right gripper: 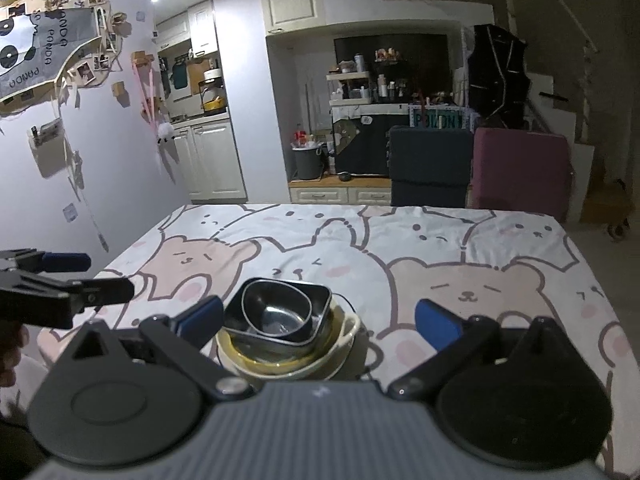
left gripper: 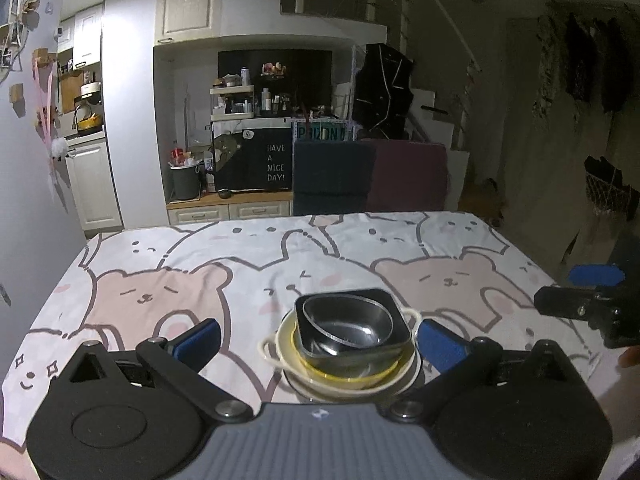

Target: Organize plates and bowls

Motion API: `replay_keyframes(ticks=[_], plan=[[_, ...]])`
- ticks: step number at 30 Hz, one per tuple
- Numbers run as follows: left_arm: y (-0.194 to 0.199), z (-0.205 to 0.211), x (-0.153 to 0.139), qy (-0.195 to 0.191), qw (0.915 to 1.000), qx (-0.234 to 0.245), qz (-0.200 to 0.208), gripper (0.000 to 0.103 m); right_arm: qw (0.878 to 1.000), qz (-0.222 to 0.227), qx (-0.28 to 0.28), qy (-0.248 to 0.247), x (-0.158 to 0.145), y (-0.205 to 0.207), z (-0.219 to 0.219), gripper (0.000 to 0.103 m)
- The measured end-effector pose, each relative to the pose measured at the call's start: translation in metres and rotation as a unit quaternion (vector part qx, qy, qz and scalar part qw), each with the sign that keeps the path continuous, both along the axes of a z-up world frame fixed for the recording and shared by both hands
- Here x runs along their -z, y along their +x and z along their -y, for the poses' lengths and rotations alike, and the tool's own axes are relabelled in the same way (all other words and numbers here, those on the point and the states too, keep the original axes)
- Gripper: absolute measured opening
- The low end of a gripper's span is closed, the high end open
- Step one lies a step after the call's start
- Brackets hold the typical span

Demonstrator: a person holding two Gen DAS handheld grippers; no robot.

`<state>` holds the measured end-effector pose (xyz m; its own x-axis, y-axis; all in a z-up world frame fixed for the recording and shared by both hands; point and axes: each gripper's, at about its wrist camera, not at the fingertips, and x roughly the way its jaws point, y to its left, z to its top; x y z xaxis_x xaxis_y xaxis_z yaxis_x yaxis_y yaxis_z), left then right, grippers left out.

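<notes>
**Dishes nested in one stack, both grippers wide apart and empty**

Stacked near the front edge of the table [left gripper: 240, 240], on the bear-print cloth. At the bottom, a cream two-handled bowl [left gripper: 344, 376], upright, with one small loop handle on the left of the left wrist view and the other on the right, so the handle line runs across that view. Inside it, a yellow-rimmed dish [left gripper: 348, 378], only its rim showing. Above that, a dark square bowl [left gripper: 396, 320] with rounded corners, tilted, its far side raised and its near side sunk into the stack. Innermost, a shiny metal bowl [left gripper: 348, 324], also tilted, mouth facing up and toward the camera; appears oval in that view, longer side to side.

Left gripper [left gripper: 318, 338] spread fully, blue pads flanking the stack on either side, touching nothing, nothing between them but the stack beyond. Right gripper [right gripper: 318, 320] likewise spread wide and empty; stack sits left of centre in the right wrist view, just beside the left pad, contact not clear.

Seen from the right: same stack, square bowl [right gripper: 320, 300] corner pointing right, metal bowl [right gripper: 276, 308] leaning toward the left.

Behind the table, a dark chair [left gripper: 332, 176] and a maroon chair [left gripper: 408, 176], side by side.
</notes>
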<state>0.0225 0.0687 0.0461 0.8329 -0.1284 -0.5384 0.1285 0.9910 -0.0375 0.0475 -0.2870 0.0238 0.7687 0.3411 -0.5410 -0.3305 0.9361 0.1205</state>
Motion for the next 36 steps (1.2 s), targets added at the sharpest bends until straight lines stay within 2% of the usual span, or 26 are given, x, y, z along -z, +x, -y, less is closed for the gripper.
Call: replay_keyframes(ticks=[8, 18, 29, 36], plan=[[-0.02, -0.005, 0.015, 0.009, 0.9998, -0.005, -0.015, 0.103, 1.0, 0.003, 0.021, -0.007, 0.02, -0.02, -0.003, 0.103], [-0.039, -0.004, 0.027, 0.018, 0.9997, 0.006, -0.012, 0.103, 0.999, 0.025, 0.032, -0.03, 0.031, -0.037, -0.011, 0.103], [-0.043, -0.006, 0.029, 0.021, 0.9997, 0.009, -0.003, 0.103, 0.997, 0.046, 0.035, -0.056, 0.044, -0.052, -0.019, 0.102], [-0.043, -0.006, 0.03, 0.022, 0.9997, 0.009, -0.001, 0.103, 0.996, 0.05, 0.043, -0.052, 0.045, -0.05, -0.017, 0.102]])
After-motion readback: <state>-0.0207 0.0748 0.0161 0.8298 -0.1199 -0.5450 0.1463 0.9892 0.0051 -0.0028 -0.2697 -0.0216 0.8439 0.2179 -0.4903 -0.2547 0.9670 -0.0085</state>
